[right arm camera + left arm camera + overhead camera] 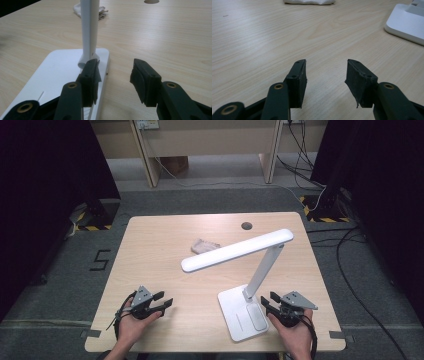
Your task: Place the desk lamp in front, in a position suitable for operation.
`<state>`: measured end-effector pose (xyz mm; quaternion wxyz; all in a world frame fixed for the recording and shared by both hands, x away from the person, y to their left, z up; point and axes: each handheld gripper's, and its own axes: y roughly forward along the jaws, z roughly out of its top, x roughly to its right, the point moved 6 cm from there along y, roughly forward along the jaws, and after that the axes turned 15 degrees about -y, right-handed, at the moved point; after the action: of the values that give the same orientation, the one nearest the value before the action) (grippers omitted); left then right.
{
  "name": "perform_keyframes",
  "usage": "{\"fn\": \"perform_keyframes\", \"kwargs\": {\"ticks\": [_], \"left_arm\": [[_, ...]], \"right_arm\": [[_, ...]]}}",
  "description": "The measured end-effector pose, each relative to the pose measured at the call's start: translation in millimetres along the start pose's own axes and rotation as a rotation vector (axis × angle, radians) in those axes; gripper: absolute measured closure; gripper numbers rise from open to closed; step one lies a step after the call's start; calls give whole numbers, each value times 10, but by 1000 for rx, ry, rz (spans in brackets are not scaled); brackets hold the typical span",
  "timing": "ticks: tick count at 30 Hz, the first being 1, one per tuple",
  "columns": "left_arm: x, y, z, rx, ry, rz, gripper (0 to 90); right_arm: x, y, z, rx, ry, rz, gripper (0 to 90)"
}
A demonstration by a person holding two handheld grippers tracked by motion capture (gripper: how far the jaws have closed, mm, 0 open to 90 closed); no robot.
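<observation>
Resting low over the near edge of the wooden table (pixel 150 240), the left gripper (pixel 161 301) had its jaws spread apart with bare tabletop between them and nothing pinched; in the left gripper view the two black pads (pixel 298 82) stood well clear of each other. The right gripper (pixel 267 300) was likewise spread and held nothing, sitting just beside the near right corner of the white desk lamp (pixel 240 251); in the right gripper view one jaw hung over the edge of the lamp's base (pixel 57 72), close to the foot of the stem (pixel 88 30), though actual contact could not be told, while the other jaw stood over bare wood

The lamp stood on the right half of the table, its flat rectangular base (pixel 240 312) near the front edge. Its stem leaned up and away toward the far right, and the long light bar ran from that top joint down toward the left, its free end pointing over the table's middle. A crumpled cloth (pixel 204 246) lay beyond the bar, well apart from both grippers
</observation>
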<state>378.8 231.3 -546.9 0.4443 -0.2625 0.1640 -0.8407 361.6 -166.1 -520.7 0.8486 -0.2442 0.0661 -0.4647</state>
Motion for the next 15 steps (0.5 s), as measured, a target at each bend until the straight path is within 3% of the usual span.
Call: {"fn": "perform_keyframes", "kwargs": {"ticks": [5, 12, 15], "left_arm": [[61, 7, 1, -7, 21, -17, 493], [136, 24, -5, -16, 65, -26, 505], [192, 31, -10, -25, 80, -37, 509]], "right_arm": [[-30, -18, 22, -12, -4, 15, 544], [-53, -23, 49, -54, 17, 53, 432], [-91, -4, 54, -58, -2, 66, 428]]}}
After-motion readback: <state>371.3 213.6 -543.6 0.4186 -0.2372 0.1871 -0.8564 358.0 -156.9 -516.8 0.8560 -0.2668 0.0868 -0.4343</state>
